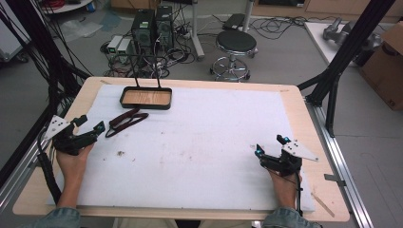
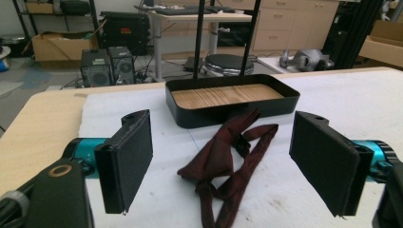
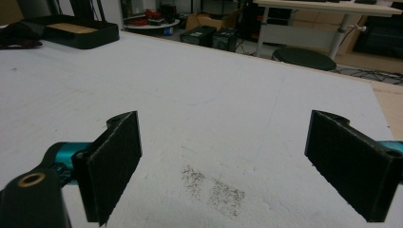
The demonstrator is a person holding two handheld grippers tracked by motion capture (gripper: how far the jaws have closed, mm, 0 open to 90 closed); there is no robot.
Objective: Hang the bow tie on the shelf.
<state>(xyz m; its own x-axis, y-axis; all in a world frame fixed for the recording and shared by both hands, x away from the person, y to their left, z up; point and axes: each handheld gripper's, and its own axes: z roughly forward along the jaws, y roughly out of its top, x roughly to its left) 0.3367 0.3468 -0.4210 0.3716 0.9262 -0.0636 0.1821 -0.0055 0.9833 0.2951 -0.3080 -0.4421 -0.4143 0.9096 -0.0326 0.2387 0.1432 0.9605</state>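
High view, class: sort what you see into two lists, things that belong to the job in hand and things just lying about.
In the job:
- dark red bow tie
- black tray with a wooden floor
- left hand-held gripper, jaws open, pointing at the tie

Lying about:
- right hand-held gripper, open over bare mat
- stool
- computer towers
- cardboard box

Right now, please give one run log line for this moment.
left gripper: open, facing bow tie | right gripper: open, idle | tray: empty
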